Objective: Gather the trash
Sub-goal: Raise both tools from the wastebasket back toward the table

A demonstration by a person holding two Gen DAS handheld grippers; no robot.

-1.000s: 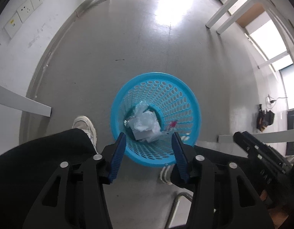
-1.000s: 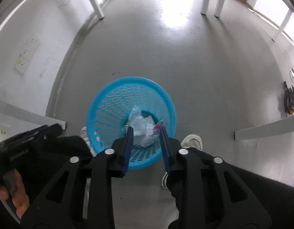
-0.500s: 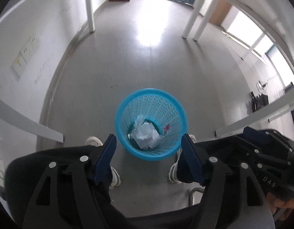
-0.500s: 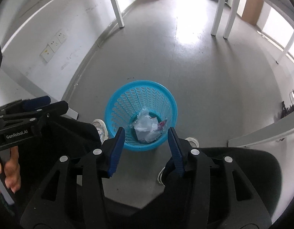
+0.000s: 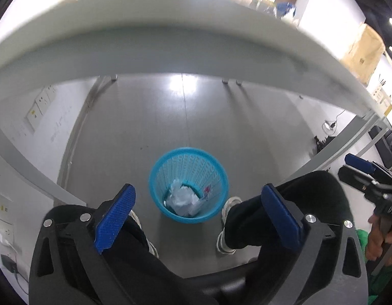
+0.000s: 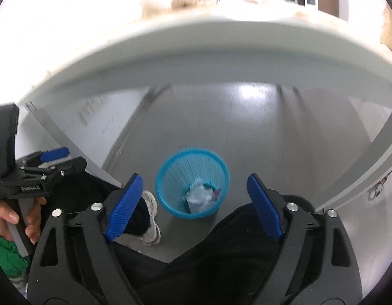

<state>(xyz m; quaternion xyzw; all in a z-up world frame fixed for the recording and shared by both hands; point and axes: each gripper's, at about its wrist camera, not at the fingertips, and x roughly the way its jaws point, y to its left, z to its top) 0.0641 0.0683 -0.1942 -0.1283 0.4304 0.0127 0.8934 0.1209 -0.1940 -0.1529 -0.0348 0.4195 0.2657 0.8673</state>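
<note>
Down on the floor the blue basket (image 5: 188, 185) already holds crumpled trash (image 5: 183, 199), left hand-held gripper (image 5: 198, 218) and right hand-held gripper (image 6: 193, 203) both wide open, empty; next: find more on desk (image 5: 170, 48)

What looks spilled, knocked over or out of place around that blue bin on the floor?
Nothing stands out. The blue basket stands upright on the grey floor, with the crumpled trash inside it and none visible around it. Both grippers, left and right, hang open and empty.
</note>
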